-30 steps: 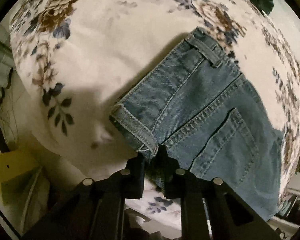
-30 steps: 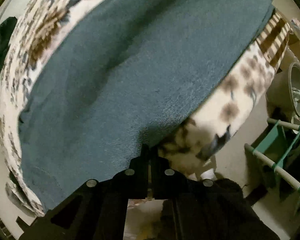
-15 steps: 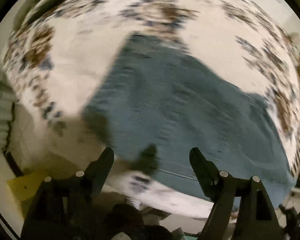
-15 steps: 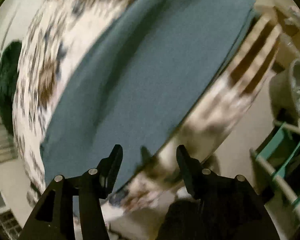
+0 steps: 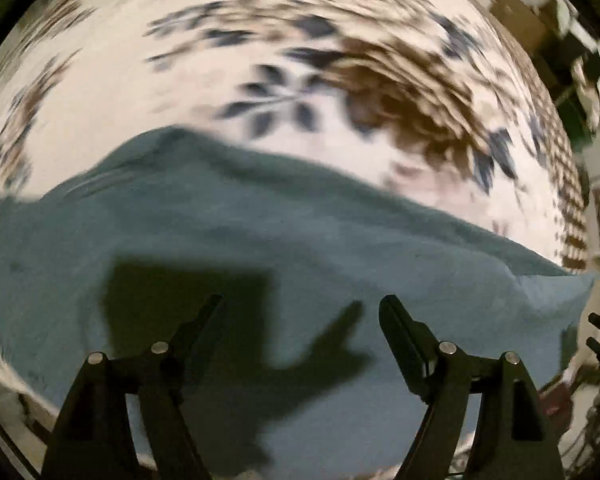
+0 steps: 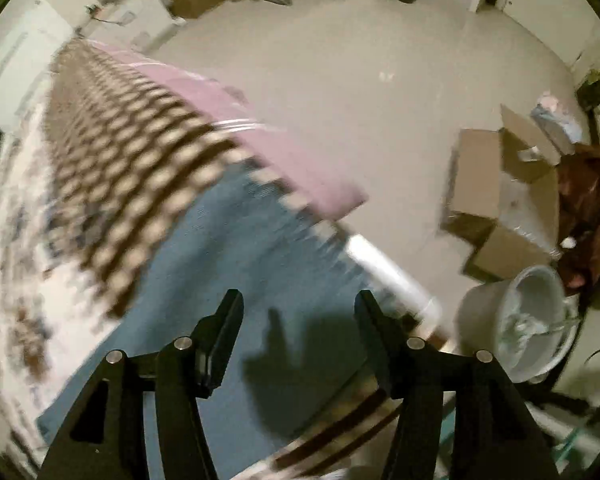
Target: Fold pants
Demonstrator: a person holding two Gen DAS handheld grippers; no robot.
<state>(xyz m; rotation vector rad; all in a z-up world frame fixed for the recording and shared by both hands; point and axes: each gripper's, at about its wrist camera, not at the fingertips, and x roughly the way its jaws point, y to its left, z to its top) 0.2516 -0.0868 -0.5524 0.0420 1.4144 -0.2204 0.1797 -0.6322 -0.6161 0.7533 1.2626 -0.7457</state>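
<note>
The blue denim pants point(image 5: 292, 240) lie flat on a floral blanket point(image 5: 228, 52); the left wrist view is blurred by motion. My left gripper point(image 5: 300, 304) is open and empty, just above the pants, casting a shadow on them. In the right wrist view the pants point(image 6: 228, 248) lie on the bed's near corner. My right gripper point(image 6: 298, 300) is open and empty over the denim near the bed edge.
A brown checked blanket band point(image 6: 112, 176) and a pink sheet point(image 6: 260, 136) run along the bed edge. On the floor to the right are cardboard boxes point(image 6: 500, 200), a white bucket point(image 6: 528, 320) and a brown bag point(image 6: 592, 208).
Both grippers were shut on the pants' edges a second ago. They opened, let go, and have swung away; the right view now faces the floor beyond the bed corner.
</note>
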